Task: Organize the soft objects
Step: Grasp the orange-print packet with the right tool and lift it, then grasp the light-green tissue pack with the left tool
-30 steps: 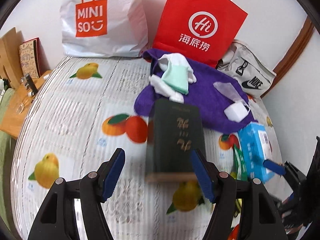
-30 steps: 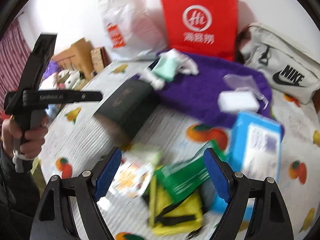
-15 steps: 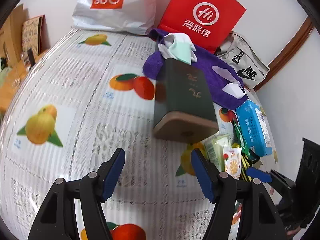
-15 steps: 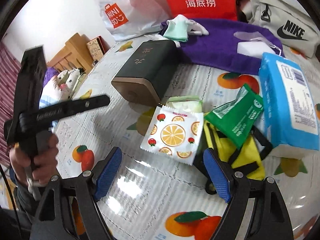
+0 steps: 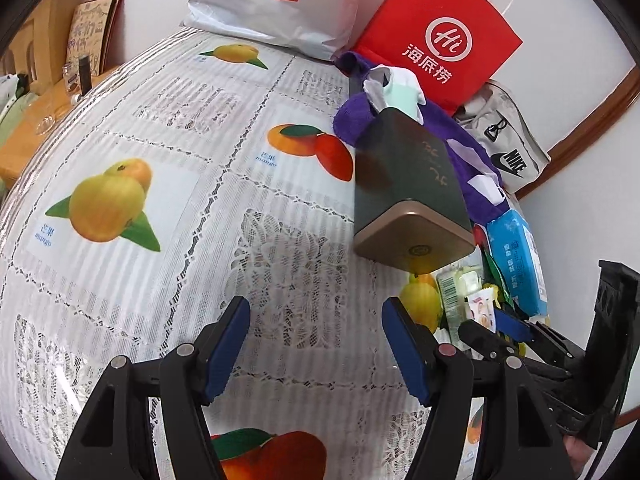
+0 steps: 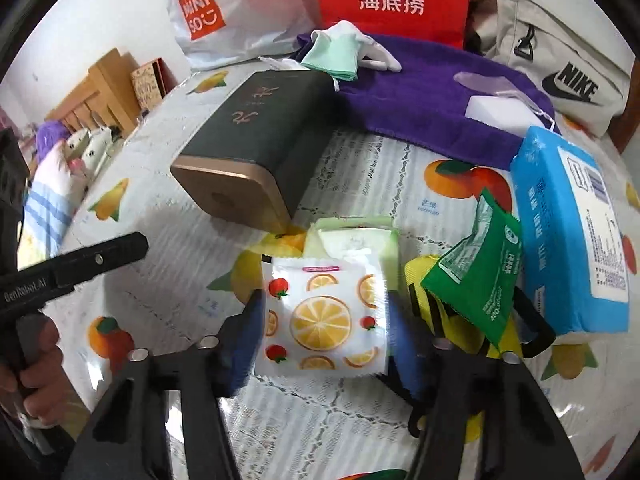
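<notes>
the orange-print packet [image 6: 324, 320] lies on the fruit-patterned surface [image 6: 168, 248] between the right gripper [image 6: 324, 332] jaws, which are closing beside its edges. left wrist view: left gripper [image 5: 316, 340] jaws spread over bare cloth, the dark box [image 5: 408, 188] beyond.

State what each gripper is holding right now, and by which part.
Left gripper: nothing, jaws open over bare tablecloth. Right gripper: jaws closing on the orange-slice sachet by its left and right edges; a firm grip cannot be told yet.
</notes>
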`<move>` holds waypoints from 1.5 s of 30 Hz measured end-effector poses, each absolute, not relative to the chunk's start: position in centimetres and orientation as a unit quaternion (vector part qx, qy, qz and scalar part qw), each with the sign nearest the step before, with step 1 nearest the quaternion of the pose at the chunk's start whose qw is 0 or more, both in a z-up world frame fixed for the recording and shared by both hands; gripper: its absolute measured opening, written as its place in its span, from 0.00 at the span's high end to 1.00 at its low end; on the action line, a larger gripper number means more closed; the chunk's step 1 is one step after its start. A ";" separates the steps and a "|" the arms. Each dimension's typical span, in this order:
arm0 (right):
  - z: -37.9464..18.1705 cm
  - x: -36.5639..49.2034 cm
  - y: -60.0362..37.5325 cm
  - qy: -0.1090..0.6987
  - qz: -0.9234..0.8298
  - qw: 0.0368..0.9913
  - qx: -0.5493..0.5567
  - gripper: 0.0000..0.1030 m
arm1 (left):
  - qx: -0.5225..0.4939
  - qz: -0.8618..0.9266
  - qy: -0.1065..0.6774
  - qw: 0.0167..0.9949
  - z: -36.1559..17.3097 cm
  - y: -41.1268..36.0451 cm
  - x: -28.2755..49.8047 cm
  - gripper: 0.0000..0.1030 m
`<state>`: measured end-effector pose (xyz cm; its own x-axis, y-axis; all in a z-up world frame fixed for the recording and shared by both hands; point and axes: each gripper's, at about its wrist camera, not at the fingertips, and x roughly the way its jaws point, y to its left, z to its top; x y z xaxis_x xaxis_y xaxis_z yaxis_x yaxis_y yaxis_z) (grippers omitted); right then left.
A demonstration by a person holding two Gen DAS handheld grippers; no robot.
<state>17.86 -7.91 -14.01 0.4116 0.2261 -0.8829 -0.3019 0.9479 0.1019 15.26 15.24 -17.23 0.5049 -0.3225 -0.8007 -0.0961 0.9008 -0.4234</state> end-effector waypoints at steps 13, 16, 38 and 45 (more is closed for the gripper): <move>-10.9 13.2 -12.3 0.461 0.209 0.863 0.003 0.45 | -0.177 -0.094 0.498 0.844 -16.9 10.8 14.4 0.35; -10.2 12.2 -14.1 0.448 0.206 0.870 -0.001 0.45 | -0.164 -0.107 0.503 0.842 -16.7 8.7 14.4 0.35; -13.6 10.0 -28.2 0.447 0.126 0.884 0.062 0.45 | 0.000 -0.094 0.510 0.855 -16.4 -5.2 16.3 0.30; -14.4 10.2 -27.9 0.451 0.137 0.880 0.065 0.45 | -0.033 -0.078 0.479 0.874 -16.6 -4.1 16.7 0.44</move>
<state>10.24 -27.91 -14.37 0.5560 0.3002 -0.7751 -0.1832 0.9538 0.2381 16.65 -4.06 -16.62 0.5291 -0.1680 -0.8318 0.1048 0.9856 -0.1324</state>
